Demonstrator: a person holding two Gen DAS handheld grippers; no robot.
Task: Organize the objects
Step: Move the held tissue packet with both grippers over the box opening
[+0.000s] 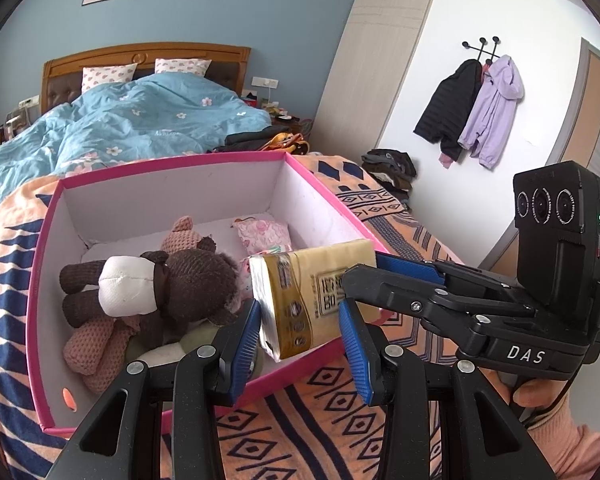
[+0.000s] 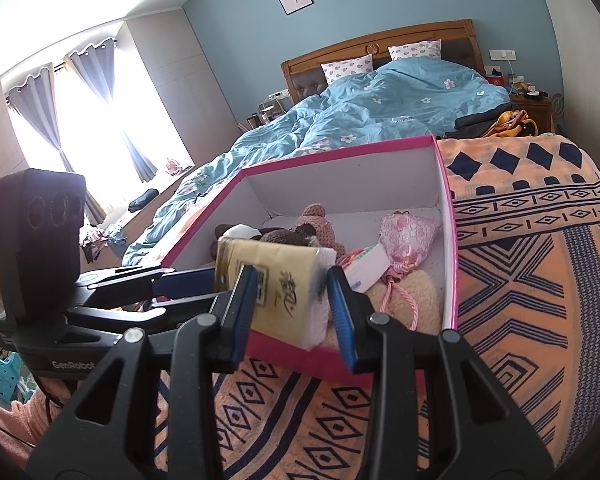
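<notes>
A yellow tissue pack (image 1: 308, 300) (image 2: 284, 292) hangs over the near rim of a pink box (image 1: 172, 164) (image 2: 340, 148) with white inside walls. My left gripper (image 1: 300, 340) (image 2: 208, 288) is shut on one end of the pack, and my right gripper (image 2: 294, 316) (image 1: 366, 270) is shut on the other, so both hold it at once. In the box lie a brown plush bear (image 1: 180, 284), a pink knitted plush (image 1: 100, 344) and a pink flowered pouch (image 1: 262, 234) (image 2: 408, 236).
The box stands on an orange and navy patterned blanket (image 1: 320, 420) (image 2: 520, 300) at the foot of a bed with a blue duvet (image 1: 120, 120). Jackets (image 1: 480, 108) hang on the right wall above a clothes pile (image 1: 392, 168). A hand (image 1: 540, 396) holds the right gripper.
</notes>
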